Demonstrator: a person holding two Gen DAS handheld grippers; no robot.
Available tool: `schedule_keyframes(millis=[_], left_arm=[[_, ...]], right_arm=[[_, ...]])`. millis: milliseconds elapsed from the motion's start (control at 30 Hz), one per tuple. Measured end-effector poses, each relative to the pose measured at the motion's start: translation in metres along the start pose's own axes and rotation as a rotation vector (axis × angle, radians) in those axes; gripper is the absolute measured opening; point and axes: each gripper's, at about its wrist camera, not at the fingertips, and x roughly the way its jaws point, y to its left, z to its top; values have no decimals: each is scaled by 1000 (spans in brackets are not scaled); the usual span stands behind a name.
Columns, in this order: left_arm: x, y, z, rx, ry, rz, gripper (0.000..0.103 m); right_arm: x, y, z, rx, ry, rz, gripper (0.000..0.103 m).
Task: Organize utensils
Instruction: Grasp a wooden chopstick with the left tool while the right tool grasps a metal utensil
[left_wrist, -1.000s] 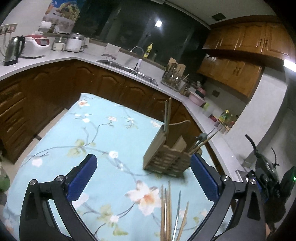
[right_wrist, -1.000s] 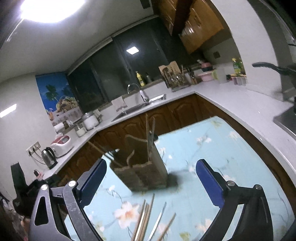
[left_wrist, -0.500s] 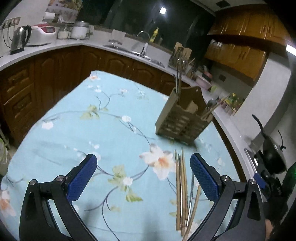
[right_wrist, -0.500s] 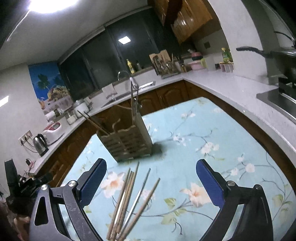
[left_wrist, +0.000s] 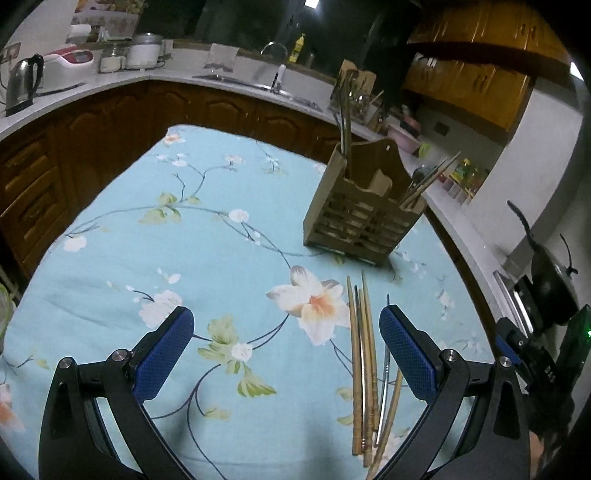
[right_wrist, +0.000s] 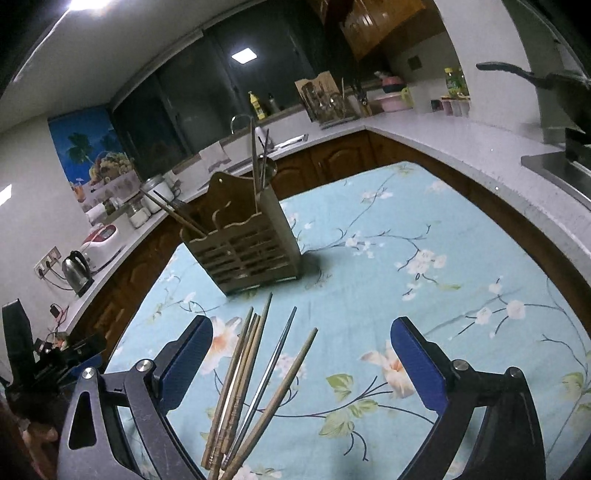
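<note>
A slatted wooden utensil holder (left_wrist: 360, 218) stands upright on the floral table; it also shows in the right wrist view (right_wrist: 245, 245), with a few chopsticks standing in it. Several loose chopsticks (left_wrist: 364, 363) lie flat in front of it, wooden ones and a thin metal one; they also show in the right wrist view (right_wrist: 255, 373). My left gripper (left_wrist: 286, 347) is open and empty above the cloth, with the chopsticks lying by its right finger. My right gripper (right_wrist: 301, 363) is open and empty, with the chopsticks lying between its fingers toward the left one.
The table carries a light blue floral cloth (left_wrist: 184, 240). Brown cabinets and a white counter (right_wrist: 461, 136) ring it, with a kettle (left_wrist: 20, 83), sink (left_wrist: 258, 83), dish rack and jars. The right gripper's body shows at the left wrist view's right edge (left_wrist: 546, 365).
Both grippers have pulled back from the holder and tilted down. The holder now sits farther off and the loose chopsticks lie fully in view. Nothing was picked up.
</note>
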Motion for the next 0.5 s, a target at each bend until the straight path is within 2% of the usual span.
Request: schedule_keyframes(millis=[133,200,333,400,467,500], left_arm=[[13,-5,1,6,26,-5,102],[20,-9,2,18,40,-7,102],[33,-15,3,31,63,-12,101],[40,-16,4,38,79,-11,97],[47,-17,5,39,96,-12,94],[50,-17,5,40,103,-12,92]], right_arm=[[11,0,-1,1,14,-9,96],[18,0,0,1,30,-15,89],[39,-1,1,4,93,-8,67],[51,1,2,1,124,-5,57],[70,4,3,1,169,6,41],[78,6,2,2,190,12,38]])
